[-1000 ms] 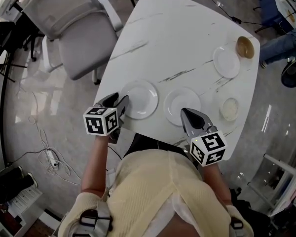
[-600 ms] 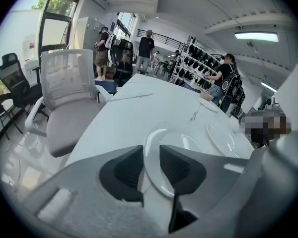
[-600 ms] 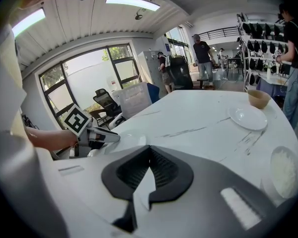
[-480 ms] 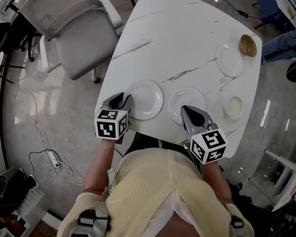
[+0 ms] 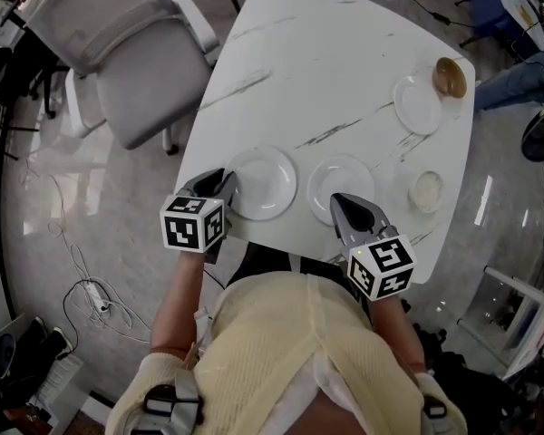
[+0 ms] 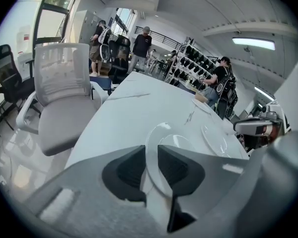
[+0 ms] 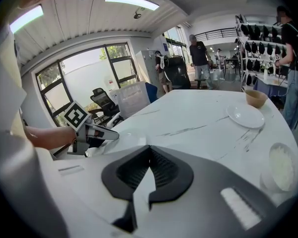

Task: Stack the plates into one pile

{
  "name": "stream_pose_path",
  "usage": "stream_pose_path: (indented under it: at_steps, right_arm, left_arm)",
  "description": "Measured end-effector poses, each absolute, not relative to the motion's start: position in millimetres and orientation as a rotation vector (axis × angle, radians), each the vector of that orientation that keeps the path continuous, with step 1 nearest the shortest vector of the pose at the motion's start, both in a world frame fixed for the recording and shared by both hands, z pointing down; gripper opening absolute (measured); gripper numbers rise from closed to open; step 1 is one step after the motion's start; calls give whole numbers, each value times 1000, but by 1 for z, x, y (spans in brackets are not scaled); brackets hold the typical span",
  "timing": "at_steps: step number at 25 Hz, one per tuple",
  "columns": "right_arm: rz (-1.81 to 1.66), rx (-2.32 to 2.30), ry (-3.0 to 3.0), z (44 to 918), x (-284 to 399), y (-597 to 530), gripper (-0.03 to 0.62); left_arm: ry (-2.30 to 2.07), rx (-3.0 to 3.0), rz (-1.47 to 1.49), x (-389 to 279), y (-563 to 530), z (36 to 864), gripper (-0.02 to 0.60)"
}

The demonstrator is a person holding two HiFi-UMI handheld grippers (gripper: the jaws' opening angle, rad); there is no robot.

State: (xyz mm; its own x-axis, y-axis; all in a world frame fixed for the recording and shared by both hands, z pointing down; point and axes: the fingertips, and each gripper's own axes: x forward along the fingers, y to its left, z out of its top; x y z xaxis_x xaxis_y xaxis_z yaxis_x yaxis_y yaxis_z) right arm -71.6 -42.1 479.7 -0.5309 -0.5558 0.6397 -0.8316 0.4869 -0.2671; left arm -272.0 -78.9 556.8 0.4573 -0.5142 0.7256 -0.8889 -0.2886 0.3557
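Observation:
Two white plates lie side by side near the table's front edge: the left plate (image 5: 263, 181) and the right plate (image 5: 341, 185). My left gripper (image 5: 228, 185) is at the left plate's left rim. In the left gripper view that rim (image 6: 150, 152) stands between the two pads, which have just been closing and now press on it. My right gripper (image 5: 344, 207) hovers over the near rim of the right plate, shut with nothing between its tips (image 7: 148, 151). A third white plate (image 5: 417, 105) lies at the far right.
A brown bowl (image 5: 451, 78) stands just beyond the third plate, and a small white bowl (image 5: 425, 191) sits near the right edge. A grey office chair (image 5: 136, 62) stands left of the table. Several people stand beyond the table's far end (image 6: 141, 43).
The left gripper's jaws have narrowed onto the left plate's rim while the hand stayed in place. The right gripper has not moved.

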Motion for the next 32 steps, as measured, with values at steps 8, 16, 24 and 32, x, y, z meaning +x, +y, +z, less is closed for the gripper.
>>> stream_pose_path:
  at_steps: [8,16,24,32]
  right_arm:
    - [751,1145,-2288,471,-52,-38,3]
    - [740,1110,-2338,461,-36,-34,3]
    - [745,1098,-2371,454,-17,-27,3]
    - [737,1111,-2388,450,4,-20,3]
  left_arm:
    - [-1180,1989,560,-267,-84,531,50]
    - [-1218,2025,526,-259,-75,502,35]
    - [-1206,2084,372,-240,-61,459,14]
    - [-1254,2176,338,-211,-65,428,11]
